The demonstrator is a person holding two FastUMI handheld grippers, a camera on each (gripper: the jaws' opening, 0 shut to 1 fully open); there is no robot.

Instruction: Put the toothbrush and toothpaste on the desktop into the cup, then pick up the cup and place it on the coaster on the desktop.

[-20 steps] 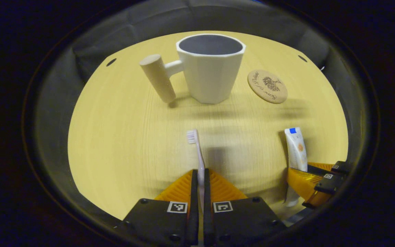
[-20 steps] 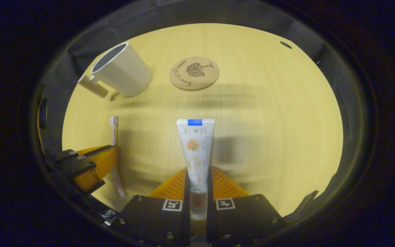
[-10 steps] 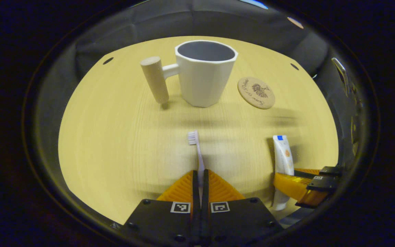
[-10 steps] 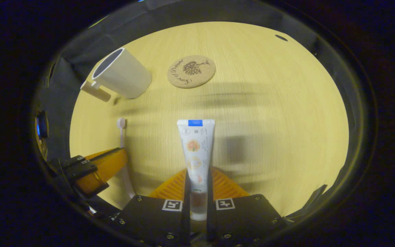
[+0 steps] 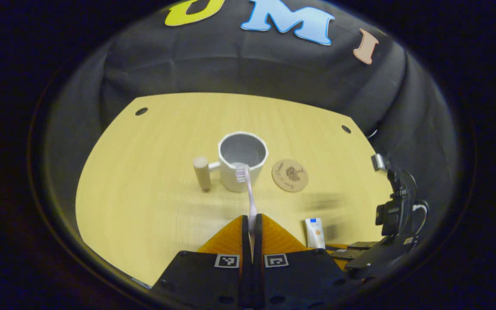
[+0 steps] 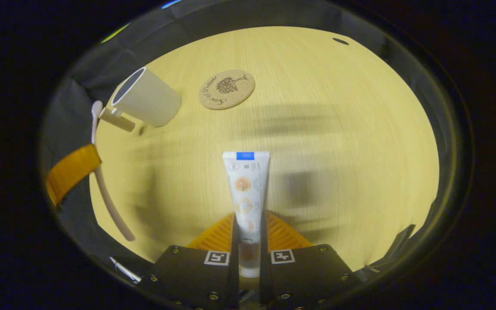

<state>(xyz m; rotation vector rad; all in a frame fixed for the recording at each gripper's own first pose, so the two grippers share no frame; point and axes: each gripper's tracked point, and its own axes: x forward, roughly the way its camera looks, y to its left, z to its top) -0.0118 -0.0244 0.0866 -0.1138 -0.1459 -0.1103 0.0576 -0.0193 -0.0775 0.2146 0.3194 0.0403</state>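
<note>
1. Toothbrush (image 5: 250, 196): pale handle clamped between both fingers of the left gripper (image 5: 251, 224), bristle head pointing away from the camera and lined up in the left gripper view with the near rim of the cup. In the right gripper view it shows at the far left (image 6: 101, 181), lifted clear of the desktop.
2. Toothpaste (image 6: 246, 189): white tube with a blue band at its far end, pinched at the cap end between both fingers of the right gripper (image 6: 247, 228). Also seen low at the right of the left gripper view (image 5: 315, 233).
3. Cup (image 5: 241, 160): white, faceted, upright on the desktop, nothing visible inside; a peg-shaped handle (image 5: 202, 173) sticks out on its left side. In the right gripper view it stands at upper left (image 6: 144, 102).
4. Coaster (image 5: 290, 175): round cork disc with a dark printed design, flat on the desktop just beside the cup on its right, not touching it. Nothing on it (image 6: 226, 89).
5. Desktop (image 5: 144, 193): light wood grain, with small dark holes near its far corners.
6. Left gripper: closed on the toothbrush handle.
7. Right gripper: closed on the toothpaste tube; its body shows at lower right of the left gripper view (image 5: 373, 254).
</note>
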